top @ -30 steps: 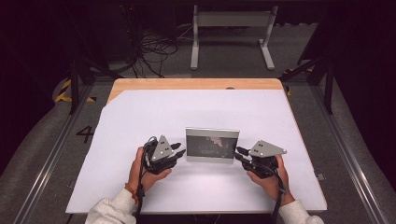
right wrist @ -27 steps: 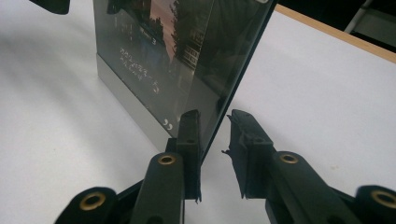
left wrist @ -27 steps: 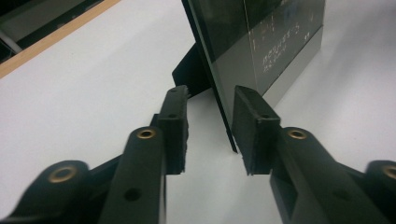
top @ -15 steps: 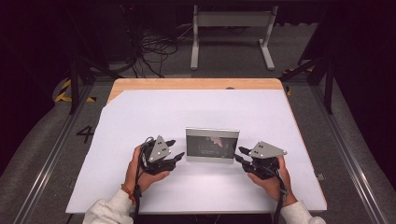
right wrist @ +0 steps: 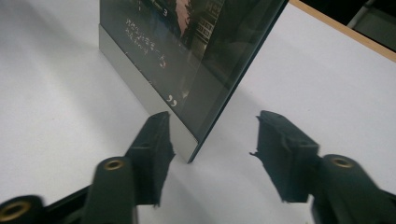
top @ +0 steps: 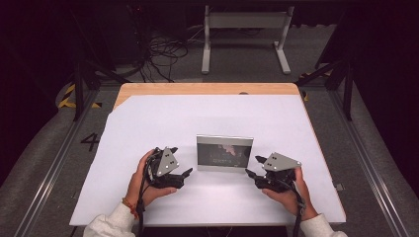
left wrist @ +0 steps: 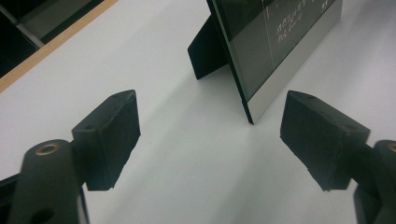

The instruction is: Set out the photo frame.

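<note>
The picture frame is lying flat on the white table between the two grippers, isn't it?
Not quite. The picture frame stands upright on the white table between the two grippers, propped by a black stand behind it. The left gripper view shows it.

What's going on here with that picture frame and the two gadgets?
A person sits at a white table with a hand-held gripper in each hand. A picture frame stands upright between them, propped on its back stand. The left gripper and right gripper sit by the frame's two lower corners. Their jaws have just been opening, and neither touches the frame now, so it stands on its own, apparently just set down.
</note>
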Tool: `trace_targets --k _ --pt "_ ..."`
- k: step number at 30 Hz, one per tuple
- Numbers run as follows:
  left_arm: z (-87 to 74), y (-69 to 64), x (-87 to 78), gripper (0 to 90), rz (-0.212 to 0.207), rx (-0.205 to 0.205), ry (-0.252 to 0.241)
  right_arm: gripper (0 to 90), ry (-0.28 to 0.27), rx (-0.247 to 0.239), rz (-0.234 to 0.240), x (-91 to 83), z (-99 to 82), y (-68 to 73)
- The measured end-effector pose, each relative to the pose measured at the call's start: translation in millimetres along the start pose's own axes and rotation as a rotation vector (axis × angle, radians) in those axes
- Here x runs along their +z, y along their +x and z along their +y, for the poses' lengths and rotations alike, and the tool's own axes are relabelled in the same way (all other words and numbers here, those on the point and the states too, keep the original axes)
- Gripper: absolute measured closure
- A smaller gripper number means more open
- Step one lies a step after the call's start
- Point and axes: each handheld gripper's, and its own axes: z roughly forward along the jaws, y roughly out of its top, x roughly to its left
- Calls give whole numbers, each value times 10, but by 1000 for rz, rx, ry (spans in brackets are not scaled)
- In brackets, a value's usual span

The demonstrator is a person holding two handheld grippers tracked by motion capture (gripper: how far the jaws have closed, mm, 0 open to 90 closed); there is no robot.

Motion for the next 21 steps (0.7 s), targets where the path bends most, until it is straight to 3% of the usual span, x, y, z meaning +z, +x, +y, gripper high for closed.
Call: trace_targets --k 4,10,21 --pt "-29 -29 9 154 -9 14 9 312 29 -12 -29 20 -22 0" --pt "-87 -23 -30 127 -34 18 9 247 29 -16 -43 -9 -47 -12" --pt "-220 9 -175 123 -20 1 15 193 45 -66 -53 -91 -94 36"
